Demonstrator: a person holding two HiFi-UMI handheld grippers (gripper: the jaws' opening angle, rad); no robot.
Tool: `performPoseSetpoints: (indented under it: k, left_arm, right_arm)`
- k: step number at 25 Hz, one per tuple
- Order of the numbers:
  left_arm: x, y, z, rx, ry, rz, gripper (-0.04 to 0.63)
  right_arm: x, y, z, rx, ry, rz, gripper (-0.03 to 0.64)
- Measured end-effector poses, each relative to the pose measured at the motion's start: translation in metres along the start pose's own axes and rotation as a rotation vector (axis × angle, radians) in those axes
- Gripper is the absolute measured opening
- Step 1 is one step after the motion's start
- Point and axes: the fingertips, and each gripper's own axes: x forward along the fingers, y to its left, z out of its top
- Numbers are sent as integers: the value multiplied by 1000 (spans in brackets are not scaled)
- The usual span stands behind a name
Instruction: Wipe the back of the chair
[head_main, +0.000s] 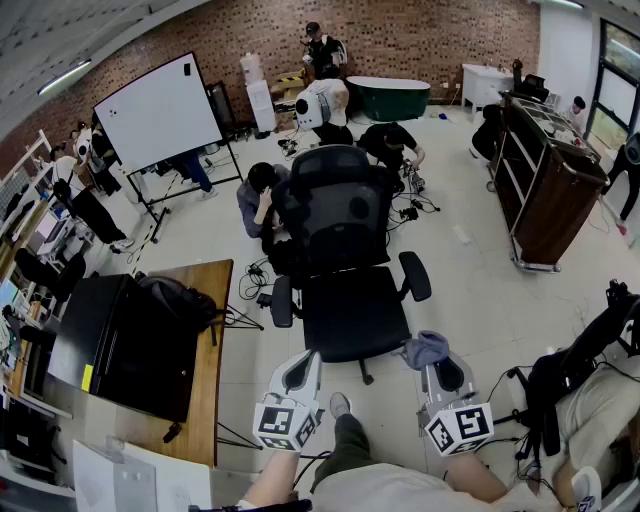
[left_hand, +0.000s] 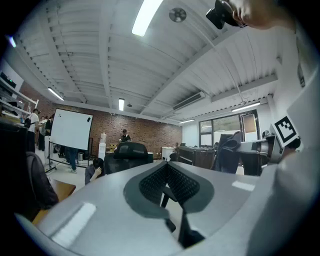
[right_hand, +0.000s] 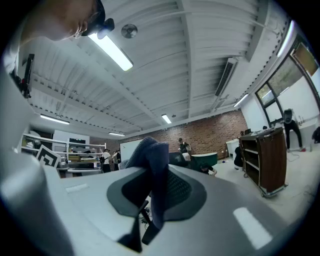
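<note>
A black office chair stands in front of me, its mesh back (head_main: 335, 205) facing away and its seat (head_main: 352, 312) toward me. Just short of the seat's front edge, my left gripper (head_main: 303, 360) is shut with nothing in it. My right gripper (head_main: 438, 366) is shut on a blue-grey cloth (head_main: 425, 349), which bunches beside the seat's right corner. In the right gripper view the cloth (right_hand: 152, 175) hangs over the jaws and partly hides the chair (right_hand: 178, 159). From the left gripper view I see the chair's back (left_hand: 131, 151) beyond the closed pads (left_hand: 176, 184).
A wooden table (head_main: 208, 340) at the left carries a black case (head_main: 120, 345) and a backpack (head_main: 180, 300). A person (head_main: 258, 195) crouches behind the chair among floor cables. A whiteboard (head_main: 160, 110) stands far left, a brown cart (head_main: 545, 185) at right, a dark bag (head_main: 560, 375) near right.
</note>
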Motion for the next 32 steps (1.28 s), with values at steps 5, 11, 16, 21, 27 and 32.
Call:
performPoseSetpoints:
  k: [5, 11, 16, 21, 27, 32]
  left_arm:
    - [55, 83, 28, 75, -40, -17, 61]
    - [123, 178, 44, 64, -49, -25, 61]
    - [167, 225, 30, 35, -55, 27, 61]
    - [211, 241, 41, 26, -47, 28, 61]
    - [236, 239, 25, 51, -23, 86, 61]
    - [251, 219, 35, 88, -3, 90, 61]
  right_arm:
    - [107, 9, -1, -14, -25, 8, 54]
    - [233, 8, 16, -55, -83, -3, 52]
    - [289, -10, -13, -37, -20, -7, 54]
    - [335, -27, -18, -25, 32, 18, 54]
    - [383, -61, -65, -33, 76, 78, 54]
    - [506, -92, -160, -9, 227, 116, 54]
